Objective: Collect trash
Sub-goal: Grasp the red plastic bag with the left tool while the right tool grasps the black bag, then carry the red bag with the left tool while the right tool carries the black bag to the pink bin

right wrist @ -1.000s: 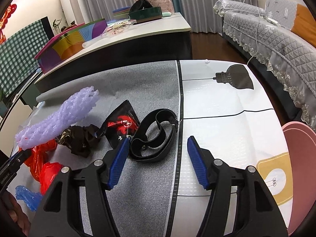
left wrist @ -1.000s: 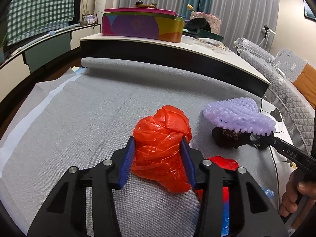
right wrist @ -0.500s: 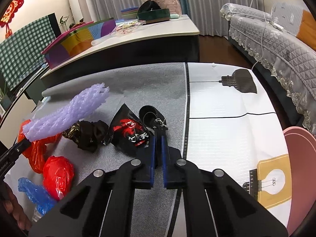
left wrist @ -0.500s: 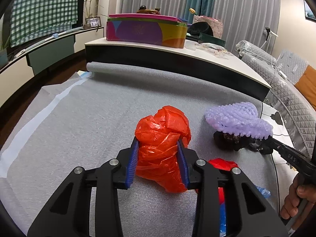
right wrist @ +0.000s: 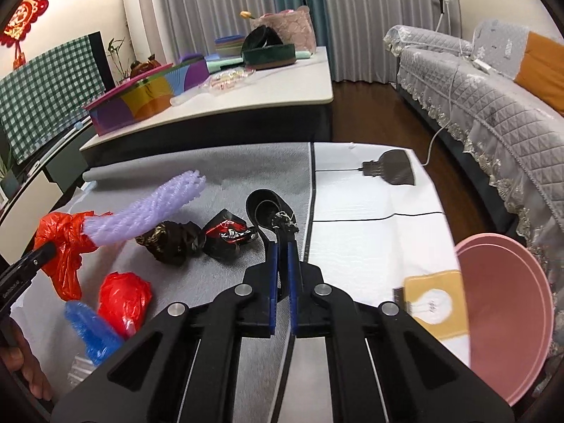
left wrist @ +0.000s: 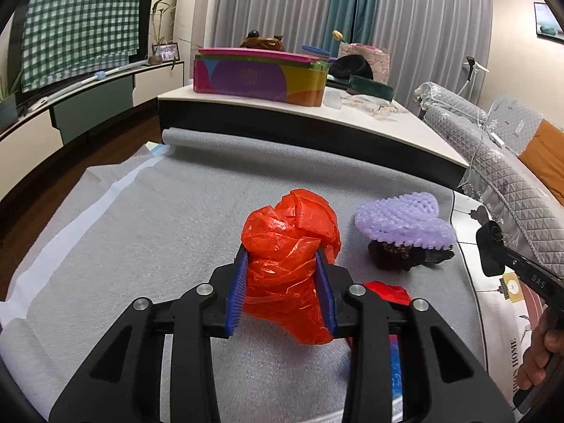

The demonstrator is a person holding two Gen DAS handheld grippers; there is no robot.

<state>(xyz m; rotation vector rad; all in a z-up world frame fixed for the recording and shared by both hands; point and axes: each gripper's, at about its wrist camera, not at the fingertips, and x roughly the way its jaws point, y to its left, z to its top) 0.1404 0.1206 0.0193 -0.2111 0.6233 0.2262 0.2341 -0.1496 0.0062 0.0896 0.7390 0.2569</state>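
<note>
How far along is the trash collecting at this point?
Nothing visibly binned: the pink basin shows no trash inside. In hand: the left gripper is clamped on the orange plastic bag, the right gripper on the black strap. Left on the grey mat: purple foam net, dark crumpled wrapper, black-and-red packet, small red bag, blue bag.

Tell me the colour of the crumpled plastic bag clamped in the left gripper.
Orange-red. The plastic bag shows best in the left wrist view.

Living room: sofa (right wrist: 493, 98), curtains (left wrist: 282, 7)
</note>
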